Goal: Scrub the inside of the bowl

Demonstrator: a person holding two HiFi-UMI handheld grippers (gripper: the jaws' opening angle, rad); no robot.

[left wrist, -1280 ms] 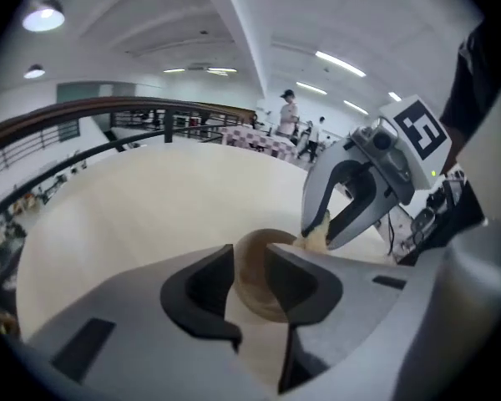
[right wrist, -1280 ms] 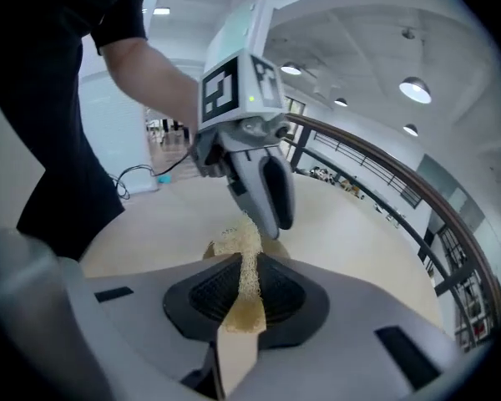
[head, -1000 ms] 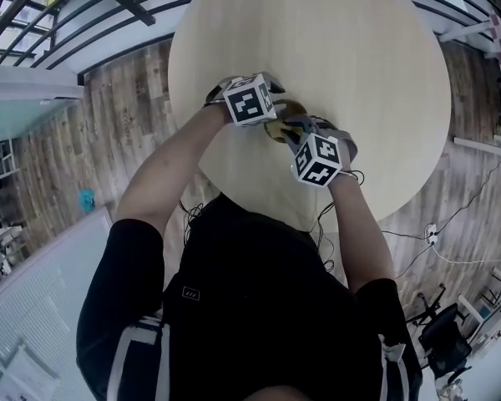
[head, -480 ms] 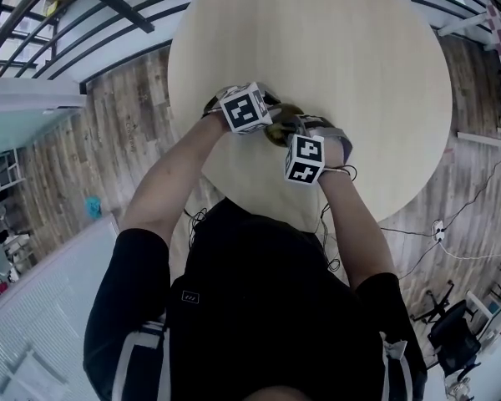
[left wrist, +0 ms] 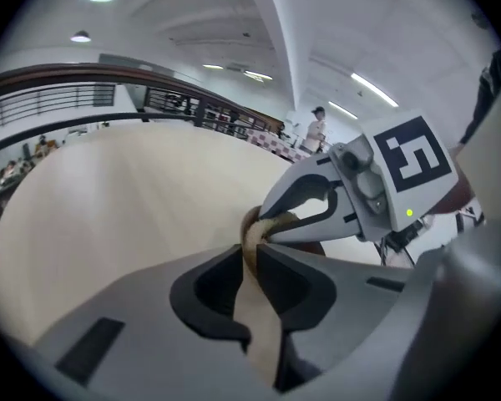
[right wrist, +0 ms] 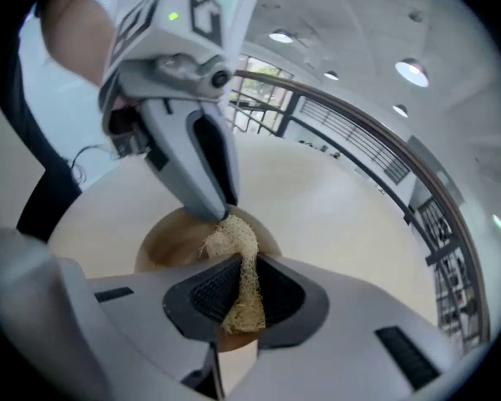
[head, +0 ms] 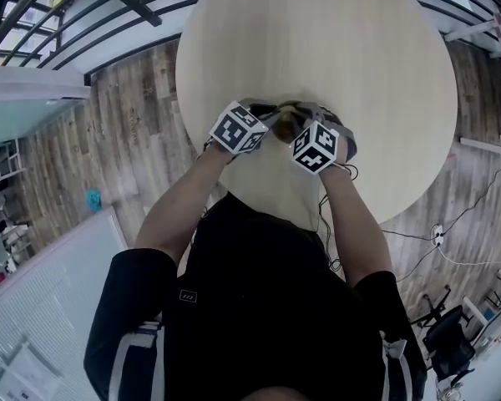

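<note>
- On the round table (head: 359,48), toward the edge nearest the person: wooden bowl (right wrist: 171,241), flanked by both grippers.
- Left gripper (left wrist: 250,251): jaws almost together, pinching the bowl's rim. They have just been easing open a little, with the rim between the pads.
- Right gripper (right wrist: 240,278): jaws clamped on a loofah scrubber (right wrist: 232,241). Its free end pokes over the bowl's inside, right under the left gripper's tips.
- Risk: the hold is a thin pinch on the rim and seems to be loosening. A firm scrubbing push could twist the bowl out of the pads, or tip it and send it sliding on the smooth tabletop.
- Risk: scrubber and left jaws crowd the same stretch of rim. The floppy loofah could snag there and drag out of its clamp.
- Against a second ago, head view: the left gripper's marker cube has rolled and sits nearer the person. The two cubes stand closer together, and less of the bowl shows between them.
</note>
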